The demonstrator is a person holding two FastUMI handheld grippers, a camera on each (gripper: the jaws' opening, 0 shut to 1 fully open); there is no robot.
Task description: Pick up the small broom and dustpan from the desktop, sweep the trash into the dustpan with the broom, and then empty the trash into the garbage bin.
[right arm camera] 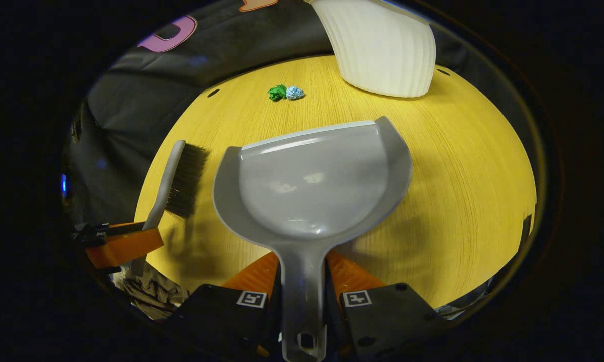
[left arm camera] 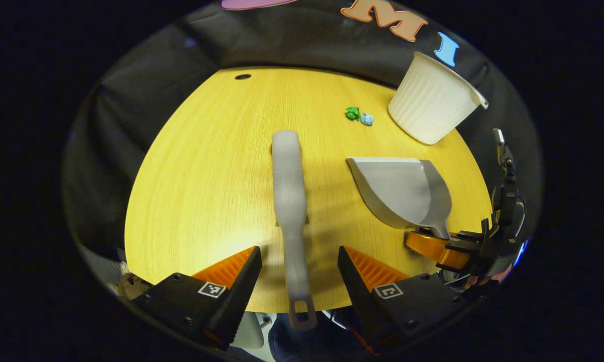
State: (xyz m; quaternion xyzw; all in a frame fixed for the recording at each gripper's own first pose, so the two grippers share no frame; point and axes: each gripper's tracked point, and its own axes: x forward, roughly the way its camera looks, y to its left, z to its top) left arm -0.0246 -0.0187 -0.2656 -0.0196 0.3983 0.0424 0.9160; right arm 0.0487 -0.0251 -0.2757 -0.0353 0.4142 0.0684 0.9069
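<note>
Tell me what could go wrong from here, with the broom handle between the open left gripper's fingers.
1. The left gripper straddles the broom near its handle end; closing there may let the brush head sag.
2. The green paper ball and blue paper ball could roll when swept.
3. The dustpan could bump the white garbage bin.

Left gripper view looks down from the near edge across the tabletop [left arm camera: 206, 166], close above the broom [left arm camera: 289, 186]. Right gripper view sits lower, close behind the dustpan [right arm camera: 312, 186]. Both face the white bin [right arm camera: 382, 50] and share the paper scraps [left arm camera: 360, 115].
</note>
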